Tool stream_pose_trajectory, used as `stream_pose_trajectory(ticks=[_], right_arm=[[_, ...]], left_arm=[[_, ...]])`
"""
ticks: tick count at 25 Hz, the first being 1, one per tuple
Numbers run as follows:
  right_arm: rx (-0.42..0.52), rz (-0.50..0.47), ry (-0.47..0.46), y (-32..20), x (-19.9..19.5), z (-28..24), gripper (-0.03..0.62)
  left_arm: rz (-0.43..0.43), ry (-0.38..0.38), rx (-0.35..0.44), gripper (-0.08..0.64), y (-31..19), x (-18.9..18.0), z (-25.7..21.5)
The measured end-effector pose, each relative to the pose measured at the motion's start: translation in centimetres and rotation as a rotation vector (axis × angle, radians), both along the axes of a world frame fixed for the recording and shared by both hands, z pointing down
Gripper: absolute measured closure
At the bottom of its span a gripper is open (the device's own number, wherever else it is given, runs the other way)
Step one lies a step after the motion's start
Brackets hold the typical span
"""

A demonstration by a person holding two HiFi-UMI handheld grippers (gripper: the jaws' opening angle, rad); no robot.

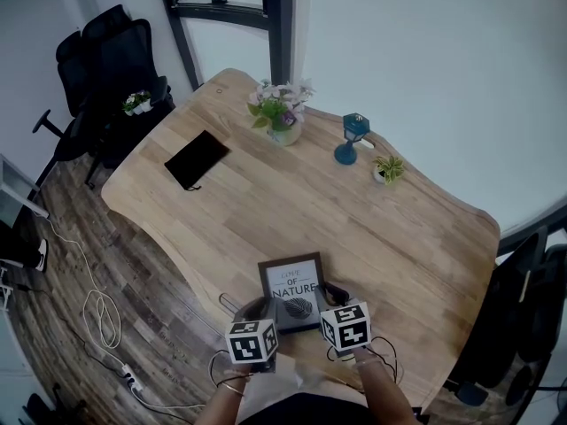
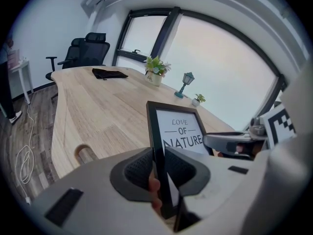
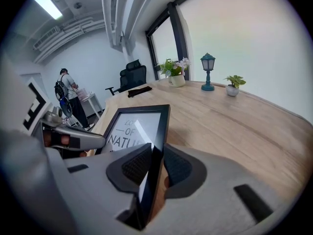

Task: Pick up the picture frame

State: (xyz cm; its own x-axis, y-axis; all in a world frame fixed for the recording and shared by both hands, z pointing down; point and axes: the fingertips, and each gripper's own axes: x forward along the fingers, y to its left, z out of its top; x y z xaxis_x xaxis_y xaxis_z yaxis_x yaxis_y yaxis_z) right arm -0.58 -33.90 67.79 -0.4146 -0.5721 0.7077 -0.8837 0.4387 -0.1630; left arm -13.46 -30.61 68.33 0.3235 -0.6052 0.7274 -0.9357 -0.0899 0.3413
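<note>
A black picture frame (image 1: 292, 286) with a white print reading "LOVE OF NATURE" is held near the front edge of the wooden table (image 1: 372, 237), tilted up. My left gripper (image 1: 264, 308) is shut on its left edge, and my right gripper (image 1: 332, 301) is shut on its right edge. In the left gripper view the dark pads (image 2: 139, 170) press both sides of the frame (image 2: 178, 129), with the right gripper (image 2: 234, 141) beyond it. The right gripper view shows the frame (image 3: 134, 124) clamped edge-on between the pads (image 3: 178, 168); the left gripper (image 3: 73, 138) is at the left.
A flower pot (image 1: 283, 113), a blue lantern (image 1: 354, 135) and a small potted plant (image 1: 387, 168) stand along the table's far side. A black pouch (image 1: 197, 159) lies at the left. An office chair (image 1: 115, 69) and floor cables (image 1: 102, 317) are left of the table. A person (image 3: 66, 94) stands far off.
</note>
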Motion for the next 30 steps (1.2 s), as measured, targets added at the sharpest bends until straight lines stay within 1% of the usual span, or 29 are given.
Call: stream_pose_trajectory(ticks=[13, 23, 30], right_arm=[[0.068, 0.032, -0.018, 0.8, 1.1, -2.7, 0.520], [0.147, 0.043, -0.043, 0.7, 2.3, -6.0, 0.522], [0.198, 0.038, -0.062, 1.4, 3.0, -8.3, 0.522]], left_arm=[[0.023, 0.023, 0.078, 0.491, 0.9, 1.0, -3.0], [0.038, 0.015, 0.169, 0.492, 0.6, 2.0, -6.5], [0.045, 0.003, 0.227, 0.494, 1.5, 2.8, -8.9]])
